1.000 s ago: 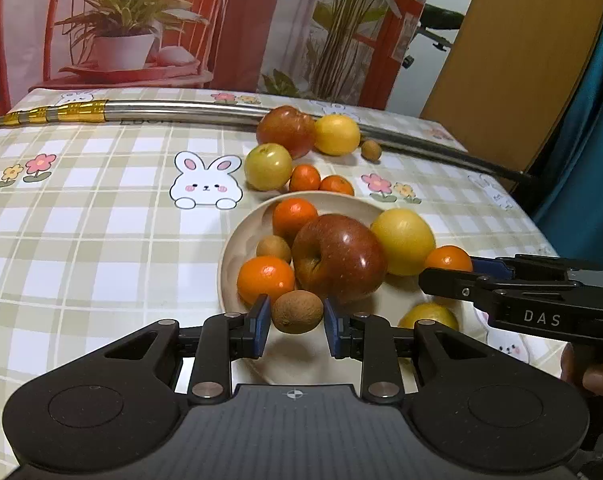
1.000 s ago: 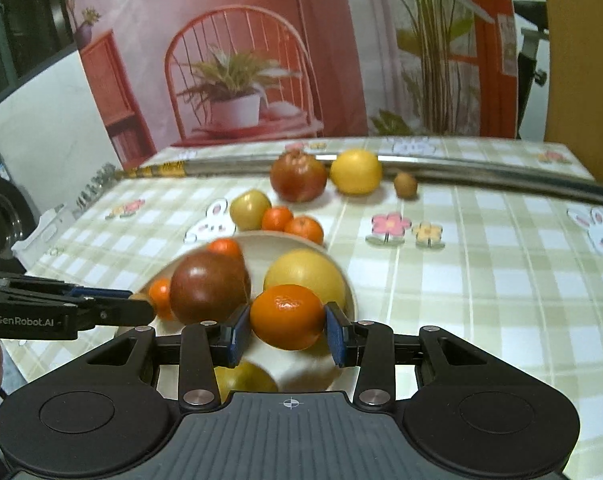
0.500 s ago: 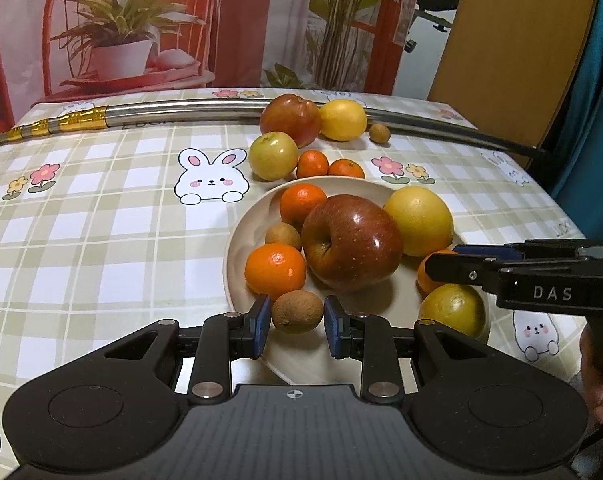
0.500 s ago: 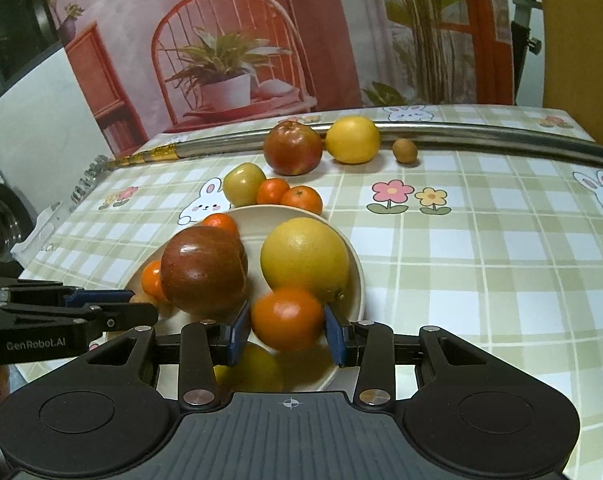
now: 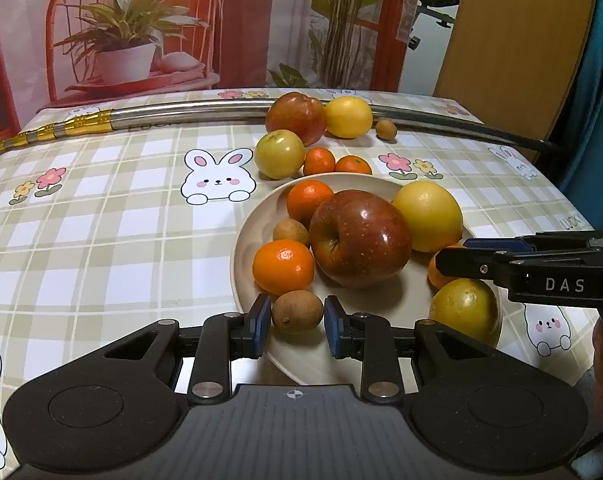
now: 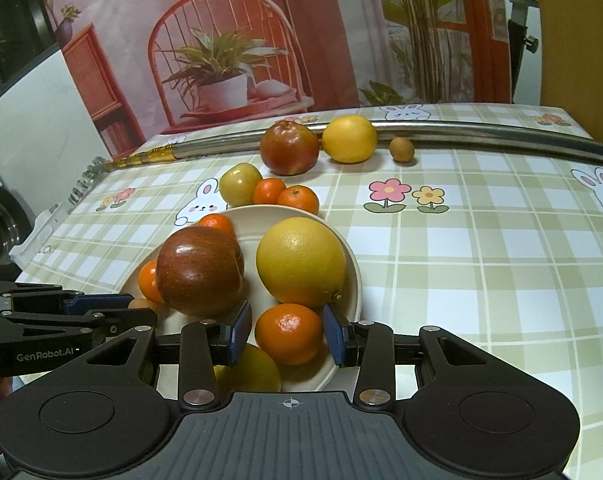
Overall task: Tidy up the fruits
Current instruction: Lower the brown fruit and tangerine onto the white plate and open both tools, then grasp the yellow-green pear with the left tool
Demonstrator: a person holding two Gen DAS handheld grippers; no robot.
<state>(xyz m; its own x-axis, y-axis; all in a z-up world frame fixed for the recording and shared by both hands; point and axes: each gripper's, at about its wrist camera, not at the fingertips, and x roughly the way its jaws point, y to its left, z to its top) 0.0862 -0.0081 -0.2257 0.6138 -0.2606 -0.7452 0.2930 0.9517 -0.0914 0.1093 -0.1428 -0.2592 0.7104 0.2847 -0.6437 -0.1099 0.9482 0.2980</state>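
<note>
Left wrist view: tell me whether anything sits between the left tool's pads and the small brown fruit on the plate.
Nothing visible does. The small brown oval fruit lies directly between the left tool's blue pads at the near rim of the cream round plate; a small gap shows on each side.

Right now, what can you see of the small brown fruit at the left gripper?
The small brown fruit is a dull, tan, rough-skinned oval with a dark stem scar low on its left. It sits on the near part of the cream plate, just in front of a mandarin. The left gripper brackets it, blue fingers close on both sides; contact unclear.
</note>
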